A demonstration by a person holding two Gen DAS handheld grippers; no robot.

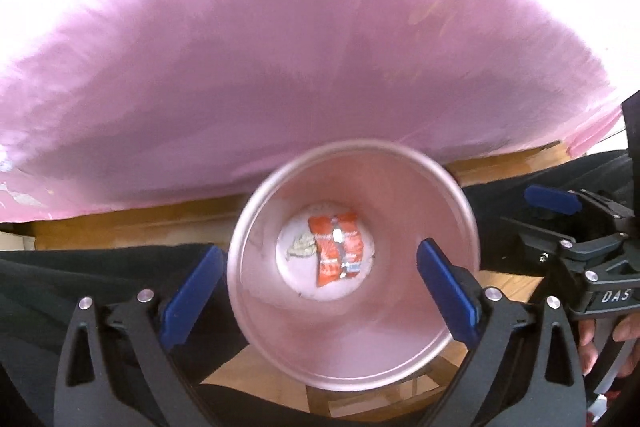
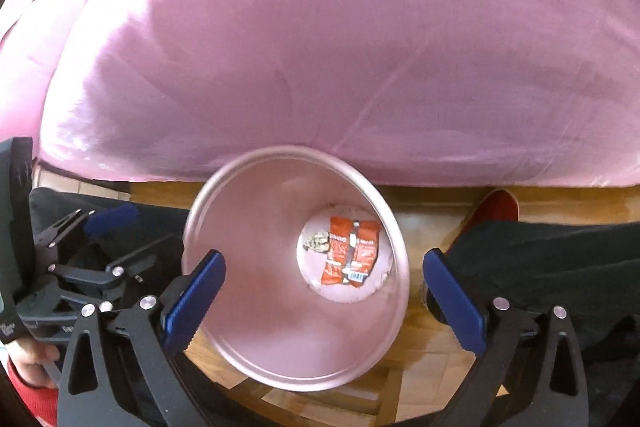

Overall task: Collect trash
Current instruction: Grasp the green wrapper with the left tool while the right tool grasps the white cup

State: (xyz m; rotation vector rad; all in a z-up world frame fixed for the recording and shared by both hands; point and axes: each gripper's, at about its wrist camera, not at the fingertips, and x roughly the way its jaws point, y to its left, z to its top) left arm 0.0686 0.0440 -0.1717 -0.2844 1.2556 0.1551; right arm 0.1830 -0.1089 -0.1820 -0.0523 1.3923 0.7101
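Observation:
A pale pink round bin [image 1: 352, 359] stands on the floor below me, also seen in the right wrist view [image 2: 256, 347]. At its bottom lie red-orange snack wrappers [image 1: 336, 253] [image 2: 350, 253] and a small crumpled pale scrap [image 1: 302, 247] [image 2: 318, 241]. My left gripper [image 1: 320, 283] is open and empty above the bin mouth, blue pads wide apart. My right gripper [image 2: 324, 295] is open and empty above the same bin. Each gripper shows at the edge of the other's view: the right one [image 1: 576, 227] and the left one [image 2: 92, 251].
A pink cloth-covered surface [image 1: 280, 67] [image 2: 320, 47] fills the upper half of both views, with a wooden edge [image 1: 132, 223] under it. Dark trouser legs [image 2: 540, 267] and a red shoe [image 2: 494, 209] flank the bin on a wooden floor [image 2: 432, 371].

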